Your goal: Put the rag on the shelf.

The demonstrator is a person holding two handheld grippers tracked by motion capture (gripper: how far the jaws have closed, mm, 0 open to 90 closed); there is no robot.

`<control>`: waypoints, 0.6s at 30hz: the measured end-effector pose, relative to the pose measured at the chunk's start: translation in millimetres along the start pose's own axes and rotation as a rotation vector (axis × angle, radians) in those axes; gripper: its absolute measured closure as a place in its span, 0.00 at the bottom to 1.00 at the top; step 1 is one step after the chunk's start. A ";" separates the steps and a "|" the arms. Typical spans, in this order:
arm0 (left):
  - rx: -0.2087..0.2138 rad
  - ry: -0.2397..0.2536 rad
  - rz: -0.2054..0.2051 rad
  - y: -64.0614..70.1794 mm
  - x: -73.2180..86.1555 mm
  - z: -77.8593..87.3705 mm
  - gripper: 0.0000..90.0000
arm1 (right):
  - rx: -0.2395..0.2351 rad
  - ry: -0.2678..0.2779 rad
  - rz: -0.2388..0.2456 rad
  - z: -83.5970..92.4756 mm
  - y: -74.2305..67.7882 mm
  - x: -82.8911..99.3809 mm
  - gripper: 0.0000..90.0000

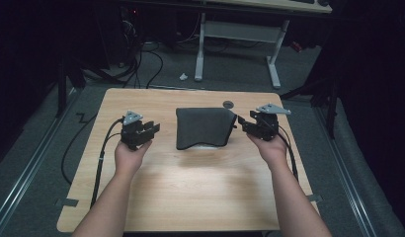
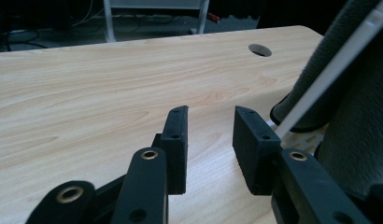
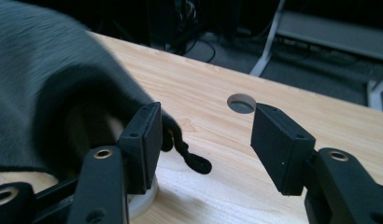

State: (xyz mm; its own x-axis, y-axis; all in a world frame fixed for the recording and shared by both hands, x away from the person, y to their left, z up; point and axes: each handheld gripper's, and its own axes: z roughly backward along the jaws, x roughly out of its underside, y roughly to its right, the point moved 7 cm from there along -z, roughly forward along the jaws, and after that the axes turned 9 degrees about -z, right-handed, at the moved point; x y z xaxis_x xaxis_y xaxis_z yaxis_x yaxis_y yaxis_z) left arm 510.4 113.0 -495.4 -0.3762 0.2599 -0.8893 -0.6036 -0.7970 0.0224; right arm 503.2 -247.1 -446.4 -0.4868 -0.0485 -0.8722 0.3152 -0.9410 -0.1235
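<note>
- Left hand-held gripper (image 1: 152,129) sits on the left side of the light wood-grain counter (image 1: 190,182), jaws parted, nothing between them, pointing toward the cloth.
- Left gripper view: both black pads (image 2: 176,142) are apart with bare counter wood in the gap; not touching the cloth.
- Right hand-held gripper (image 1: 243,125) sits on the right side of the counter, jaws spread wide, nothing clamped.
- Right gripper view: one pad (image 3: 147,140) is just beside the cloth's edge, the other well apart over bare wood; can't tell if the near pad touches the fabric.
- Dark grey fuzzy cloth (image 1: 204,127) is draped over a white plastic object (image 2: 336,67), at the counter's middle, between the two grippers.
- Cloth's bottom edge is lifted slightly; a bit of white shows under it in the high view.
- Short dark loop of the cloth (image 3: 192,158) lies on the wood near the right gripper's pad.
- Round hole in the counter (image 1: 228,104) sits just behind the cloth's far right corner.
- Grey three-cornered plate tops each gripper; cables trail back along both forearms.
</note>
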 end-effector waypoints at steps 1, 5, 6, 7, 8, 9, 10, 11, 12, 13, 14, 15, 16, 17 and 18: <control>0.001 0.000 0.004 0.0 1.6 1.8 0.72 | 0.007 0.004 0.007 3.0 -0.9 2.7 0.49; 0.009 0.005 0.003 1.6 10.3 11.4 0.71 | 0.007 0.001 0.040 10.8 -5.4 12.9 0.49; 0.012 0.007 0.008 2.6 12.3 13.4 0.70 | 0.012 -0.013 0.045 13.0 -6.9 16.3 0.48; 0.016 0.007 0.015 4.1 14.2 16.0 0.70 | 0.012 -0.027 0.046 14.2 -8.7 19.3 0.47; 0.019 0.015 0.016 5.6 15.6 18.2 0.70 | 0.013 -0.028 0.057 15.5 -10.4 21.9 0.47; 0.020 0.021 0.013 7.9 17.6 21.1 0.69 | 0.015 -0.025 0.065 16.9 -11.8 24.0 0.47; 0.020 0.021 0.009 10.6 19.8 23.9 0.69 | 0.015 -0.011 0.070 19.2 -14.1 26.7 0.48; 0.027 0.027 0.006 14.4 22.9 27.8 0.69 | 0.014 -0.017 0.076 21.4 -16.6 29.9 0.47; 0.036 0.032 0.004 17.9 25.7 30.9 0.68 | 0.008 -0.007 0.086 23.8 -20.1 34.4 0.48; 0.039 0.035 -0.002 20.5 28.2 33.0 0.67 | 0.009 -0.009 0.096 25.6 -22.8 38.6 0.47; 0.037 0.031 -0.023 24.3 33.5 36.1 0.67 | 0.010 -0.022 0.105 26.6 -25.0 41.7 0.46; 0.037 0.025 -0.032 26.1 37.4 37.6 0.66 | 0.009 -0.040 0.120 28.7 -29.2 46.9 0.46; 0.051 0.014 -0.029 29.5 44.0 39.7 0.65 | 0.007 -0.039 0.130 30.6 -32.1 50.0 0.46; 0.061 0.006 -0.031 32.3 49.3 41.9 0.65 | 0.005 -0.018 0.143 34.9 -37.0 54.9 0.47; 0.066 -0.001 -0.039 35.0 54.3 44.5 0.65 | -0.003 -0.012 0.141 38.1 -40.7 59.1 0.47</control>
State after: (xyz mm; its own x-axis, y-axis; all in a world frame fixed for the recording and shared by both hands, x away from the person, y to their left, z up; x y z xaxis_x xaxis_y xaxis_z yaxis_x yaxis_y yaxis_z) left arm 437.5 123.6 -522.6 -0.3520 0.2903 -0.8899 -0.6629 -0.7485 0.0180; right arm 430.6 -224.4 -474.8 -0.4472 -0.1839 -0.8753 0.3830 -0.9237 -0.0016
